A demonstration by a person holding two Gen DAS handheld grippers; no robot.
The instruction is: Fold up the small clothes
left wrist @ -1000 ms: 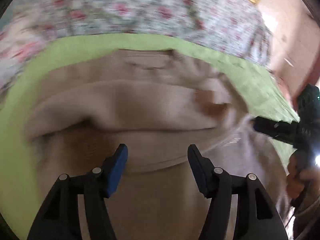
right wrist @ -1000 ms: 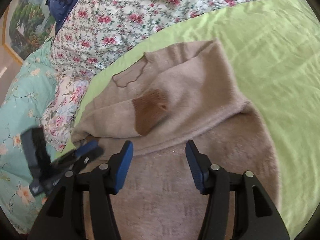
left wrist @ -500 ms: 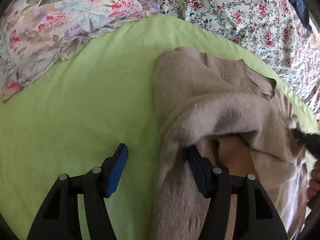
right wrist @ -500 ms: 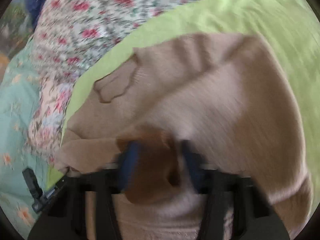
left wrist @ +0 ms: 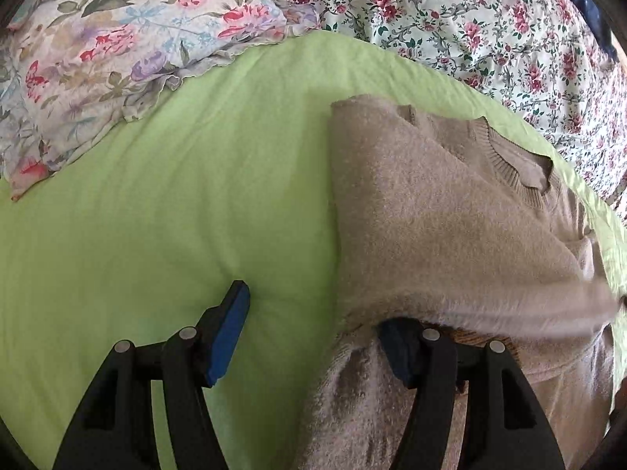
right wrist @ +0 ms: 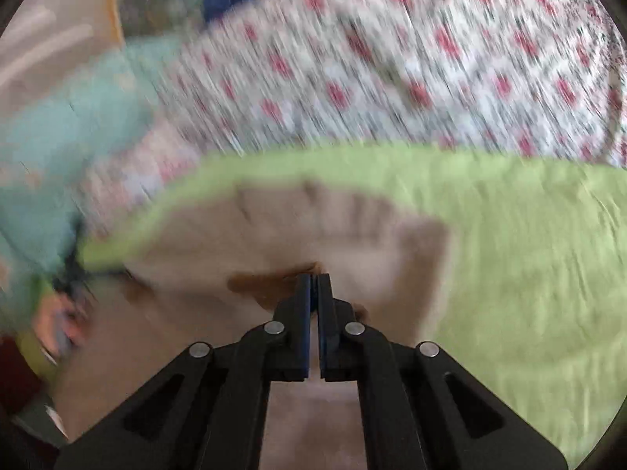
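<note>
The sweater (left wrist: 439, 211) lies on the green sheet (left wrist: 156, 203), partly folded, one layer doubled over with the ribbed neckline toward the floral bedding (left wrist: 470, 31). It looks soft, fuzzy and limp, light enough to lift by a pinch but sure to sag and drag, so the sensible holds are at edges and corners: a hem, a cuff, a fold line, never the middle of the panel. Now the left gripper (left wrist: 313, 329), jaws standing fairly wide, straddles the sweater's side edge: one blue pad (left wrist: 229, 337) sits on bare sheet, the other tucked under the raised flap of knit, nothing pinched. Over to the right gripper (right wrist: 313, 286), jaws brought together with barely a slit between them, right at a brown patch (right wrist: 270, 284) on the sweater; the view is badly smeared, so it probably has that patch nipped, but I can't swear to it.
</note>
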